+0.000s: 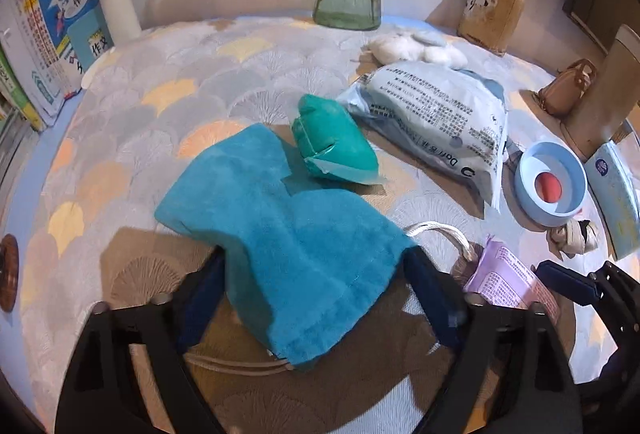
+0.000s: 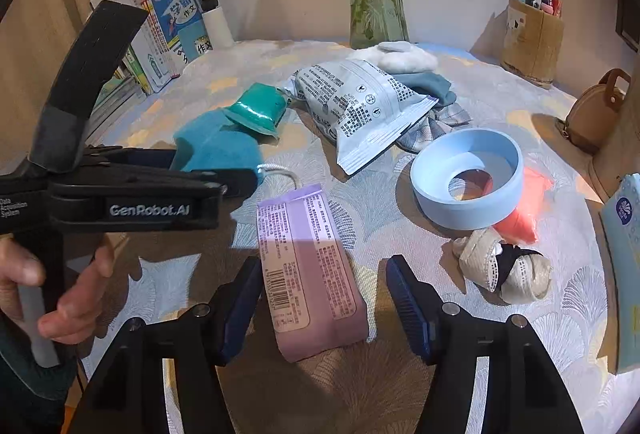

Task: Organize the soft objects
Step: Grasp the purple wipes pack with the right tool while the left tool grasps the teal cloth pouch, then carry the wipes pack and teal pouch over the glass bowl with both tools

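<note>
While the fluffy teal towel (image 1: pixel 280 234) droops between the spread left hand-held gripper (image 1: pixel 316 266), the right hand-held gripper (image 2: pixel 324 274) straddles a glossy pink packet (image 2: pixel 316 282), unpinched.

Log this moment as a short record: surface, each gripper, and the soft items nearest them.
surface: patterned tablecloth
left gripper: open, blue towel lying between its fingers, pads not pressing
right gripper: open, straddling the purple packet, right pad clear of it
teal pouch: resting on the towel's far edge
white printed bag: behind the pouch
rolled beige socks: right of the purple packet
blue ring bowl: behind the socks
</note>
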